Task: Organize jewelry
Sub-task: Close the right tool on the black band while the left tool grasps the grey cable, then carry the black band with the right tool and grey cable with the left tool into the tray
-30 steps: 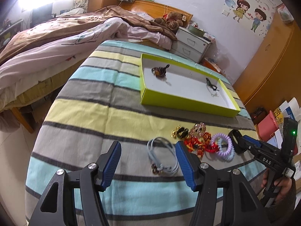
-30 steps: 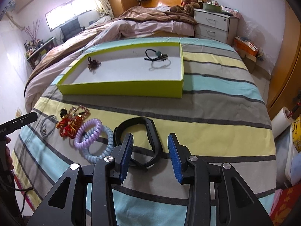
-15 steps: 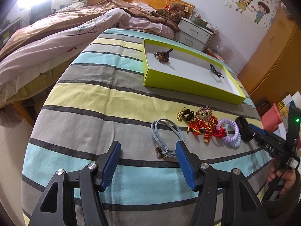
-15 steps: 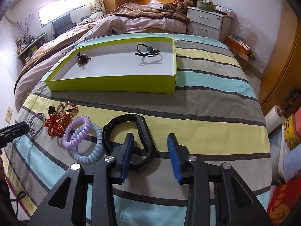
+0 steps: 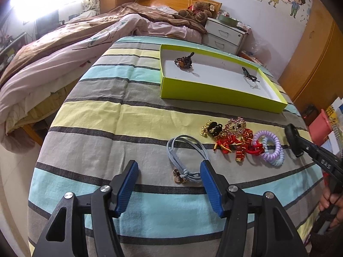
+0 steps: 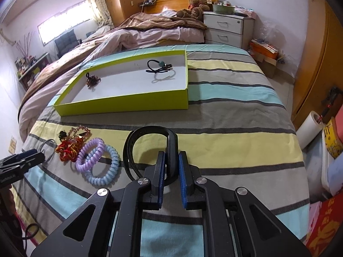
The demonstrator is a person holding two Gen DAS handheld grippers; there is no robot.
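Nearest, the right gripper has just been closing its jaws, which now pinch the black band on the striped bedspread. The left gripper stands spread over the grey hair tie. Farther off lies the green tray.

daylight fr window (blown out) | soft shadows | sharp ctr | fisheye warp, dark corners

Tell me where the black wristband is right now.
The black wristband lies on the striped bedspread, between the right tongs, just right of the blue coil hair tie.
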